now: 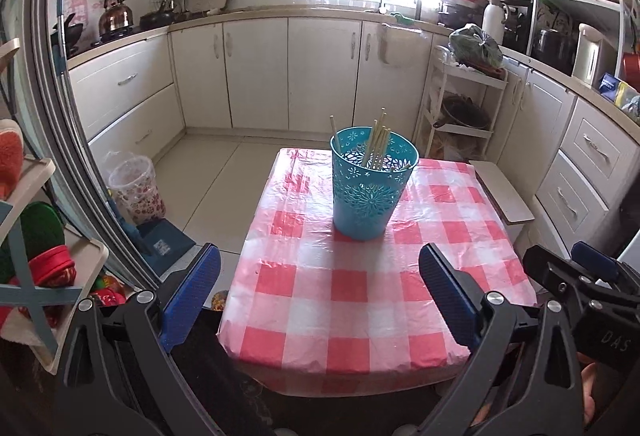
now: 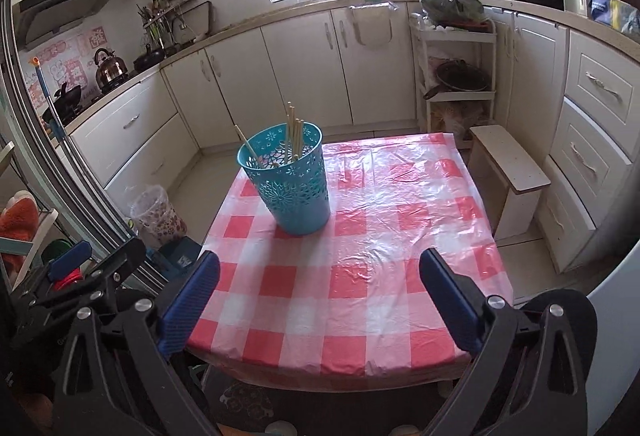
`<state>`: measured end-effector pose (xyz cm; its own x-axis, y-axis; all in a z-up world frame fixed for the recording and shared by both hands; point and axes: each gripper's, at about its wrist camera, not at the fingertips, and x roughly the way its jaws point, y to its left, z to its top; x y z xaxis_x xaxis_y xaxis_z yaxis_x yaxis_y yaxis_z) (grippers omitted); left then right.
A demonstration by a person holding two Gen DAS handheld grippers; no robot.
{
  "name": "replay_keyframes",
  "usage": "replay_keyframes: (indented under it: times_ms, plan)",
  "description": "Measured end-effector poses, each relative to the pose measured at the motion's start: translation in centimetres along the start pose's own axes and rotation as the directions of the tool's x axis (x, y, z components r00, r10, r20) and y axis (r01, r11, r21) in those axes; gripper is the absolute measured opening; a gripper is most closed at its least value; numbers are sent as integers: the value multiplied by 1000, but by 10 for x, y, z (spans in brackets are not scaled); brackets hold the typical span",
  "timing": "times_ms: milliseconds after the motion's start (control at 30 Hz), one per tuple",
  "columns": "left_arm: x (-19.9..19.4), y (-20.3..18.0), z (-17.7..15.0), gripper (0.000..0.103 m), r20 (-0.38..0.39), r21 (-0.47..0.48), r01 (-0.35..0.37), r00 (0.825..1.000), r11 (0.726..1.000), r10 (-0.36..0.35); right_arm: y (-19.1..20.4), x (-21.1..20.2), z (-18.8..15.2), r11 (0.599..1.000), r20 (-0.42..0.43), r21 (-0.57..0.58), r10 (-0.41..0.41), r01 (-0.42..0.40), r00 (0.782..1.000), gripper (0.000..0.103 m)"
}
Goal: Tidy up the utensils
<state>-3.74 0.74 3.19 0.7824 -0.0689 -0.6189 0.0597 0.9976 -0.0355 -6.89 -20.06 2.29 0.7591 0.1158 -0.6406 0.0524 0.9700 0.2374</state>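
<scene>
— Where are the chopsticks?

— Standing in the teal perforated basket, toward the far half of the small table with the red-and-white checked plastic cloth. Mostly bunched against one side of the rim, one stick leaning apart on the opposite side. Nothing else visible on the cloth.

— Tongs?

— Left gripper spread wide, nothing between the blue pads. Right gripper likewise wide apart and empty. Both held back at the near edge of the table, well short of the basket.

— Handling?

— Probably light, stiff, thin and smooth (pale wood or bamboo, by the look), so likely to roll or swivel if pinched at a single point. Best taken on the exposed upper ends above the rim, squarely across the pads, a few at once or singly. Basket looks like thin plastic, light enough to tip or slide on the glossy cloth if a stick is dragged sideways; steadying the rim with the other gripper seems wise.

— Room to move?

— Open cloth all around the basket, most of it to the right and front. Table edges close on every side; wooden stool just beside the right edge, bin with a plastic liner on the floor to the left. Straight approach from the front unobstructed
</scene>
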Motion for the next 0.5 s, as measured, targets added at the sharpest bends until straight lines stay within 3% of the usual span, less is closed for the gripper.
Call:
replay_keyframes:
  times_ms: [200, 500]
  plan:
    - [-35, -2, -8, 95, 88, 16, -42, 995, 999, 40, 7, -35, -18, 1000, 55, 19, 10, -11, 998, 96]
    - [-50, -3, -5, 95, 106, 10, -45, 993, 999, 44, 11, -59, -25, 1000, 135, 29, -1, -3, 991, 96]
